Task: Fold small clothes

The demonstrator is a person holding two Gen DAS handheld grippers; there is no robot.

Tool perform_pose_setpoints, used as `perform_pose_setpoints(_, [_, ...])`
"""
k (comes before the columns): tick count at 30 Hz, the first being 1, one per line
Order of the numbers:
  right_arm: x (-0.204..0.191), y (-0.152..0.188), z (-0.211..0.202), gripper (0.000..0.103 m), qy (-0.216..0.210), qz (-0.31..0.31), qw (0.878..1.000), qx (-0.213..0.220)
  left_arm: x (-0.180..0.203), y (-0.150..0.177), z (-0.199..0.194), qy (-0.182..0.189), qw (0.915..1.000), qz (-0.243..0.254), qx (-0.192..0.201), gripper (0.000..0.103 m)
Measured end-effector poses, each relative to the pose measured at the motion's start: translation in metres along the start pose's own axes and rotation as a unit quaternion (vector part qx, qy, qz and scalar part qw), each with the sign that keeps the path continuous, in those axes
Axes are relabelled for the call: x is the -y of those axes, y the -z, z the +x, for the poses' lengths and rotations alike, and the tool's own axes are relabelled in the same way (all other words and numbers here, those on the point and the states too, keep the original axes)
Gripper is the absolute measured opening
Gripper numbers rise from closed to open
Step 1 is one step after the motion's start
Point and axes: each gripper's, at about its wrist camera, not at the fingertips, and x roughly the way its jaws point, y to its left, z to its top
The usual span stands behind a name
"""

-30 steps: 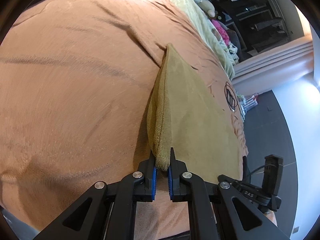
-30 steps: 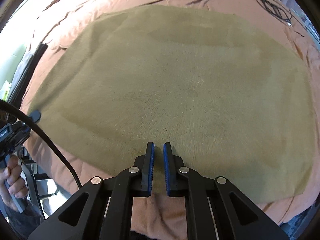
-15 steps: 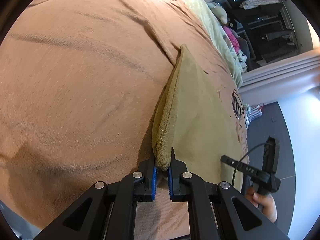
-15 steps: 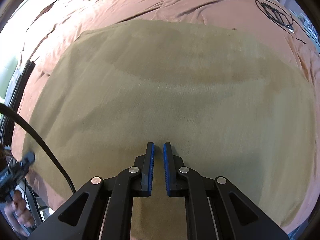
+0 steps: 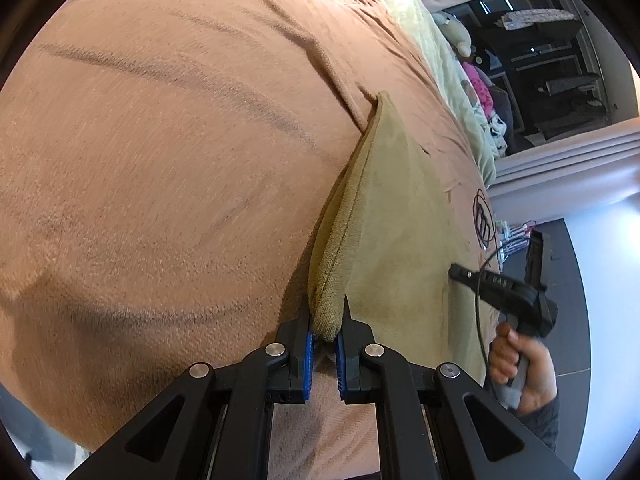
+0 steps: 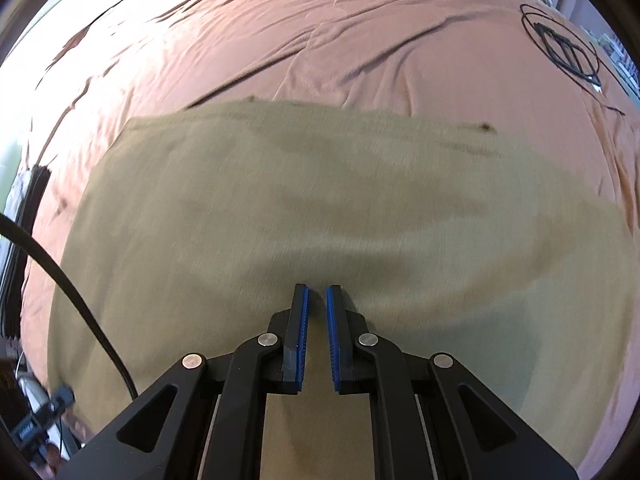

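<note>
An olive-green cloth lies folded on a brown bedspread. My left gripper is shut on the near corner of its folded edge, which lifts slightly off the bed. In the right wrist view the same cloth spreads flat and wide below me. My right gripper hovers over its middle, shut, with nothing between its blue pads. In the left wrist view that right gripper shows over the cloth's right side, held by a hand.
The brown bedspread is creased behind the cloth. A coiled black cable lies at its far right. A pale green blanket and soft toys lie at the bed's far end. The bed edge drops to a dark floor on the right.
My right gripper has moved across the cloth toward its far edge, so more bedspread shows beyond it. My left gripper keeps hold of the corner and has rolled slightly.
</note>
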Motion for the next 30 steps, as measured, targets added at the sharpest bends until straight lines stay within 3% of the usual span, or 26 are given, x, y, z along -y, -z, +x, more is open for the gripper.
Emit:
perform_pose_setpoints(8, [0.018,-0.042,0.019,0.006,0.02,0.024,0.999,0.013,-0.002,0.0,0.001,-0.003,1.0,-0.008,-0.003,0.009])
perform_pose_setpoints(21, [0.026,-0.08,0.041,0.006,0.024,0.036,0.998,0.037,-0.004,0.0,0.006,-0.005,0.9999,-0.01,-0.01,0.009])
perform_pose_setpoints(27, [0.023,-0.068,0.01,0.006,0.005,0.038,0.998,0.047,-0.005,0.001,0.003,0.004,0.9999,-0.015,-0.006,0.009])
perform_pose_setpoints(30, [0.018,-0.05,-0.008,0.006,0.002,0.026,0.999,0.044,-0.001,0.0,-0.003,0.026,0.9995,-0.015,-0.005,0.009])
